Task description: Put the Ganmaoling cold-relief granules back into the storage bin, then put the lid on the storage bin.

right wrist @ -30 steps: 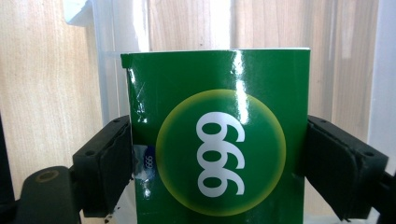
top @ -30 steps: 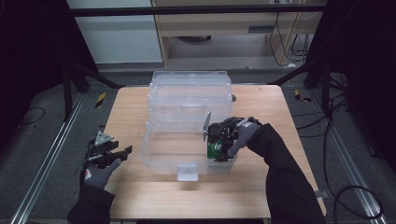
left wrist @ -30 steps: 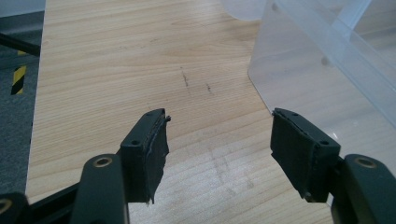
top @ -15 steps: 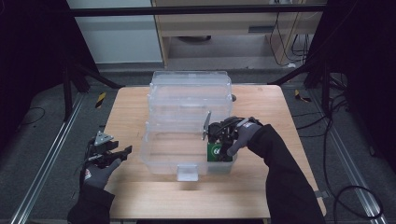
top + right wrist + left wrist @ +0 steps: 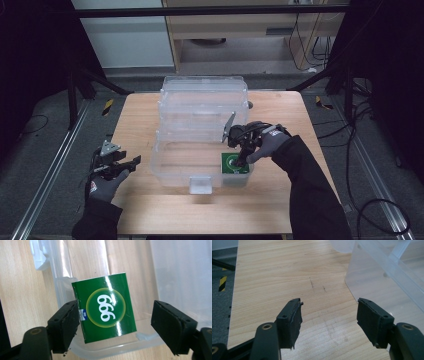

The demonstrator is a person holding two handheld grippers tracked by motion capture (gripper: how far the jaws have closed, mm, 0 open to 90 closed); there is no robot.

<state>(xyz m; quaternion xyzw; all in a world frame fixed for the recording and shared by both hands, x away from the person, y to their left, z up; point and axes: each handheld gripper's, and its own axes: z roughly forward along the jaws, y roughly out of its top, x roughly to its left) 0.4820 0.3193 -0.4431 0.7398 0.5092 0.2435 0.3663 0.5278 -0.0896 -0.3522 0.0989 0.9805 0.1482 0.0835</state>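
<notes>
Up a little has gone the right gripper since a moment ago, its jaws just closing some yet spread around the green box (one jaw touches it) inside the clear bin near the table's front edge. Left gripper jaws are spread, holding nothing.

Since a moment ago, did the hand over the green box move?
Yes. The right gripper has lifted a little off the green box, which stays in the clear bin; its jaws have just been closing slightly.
</notes>
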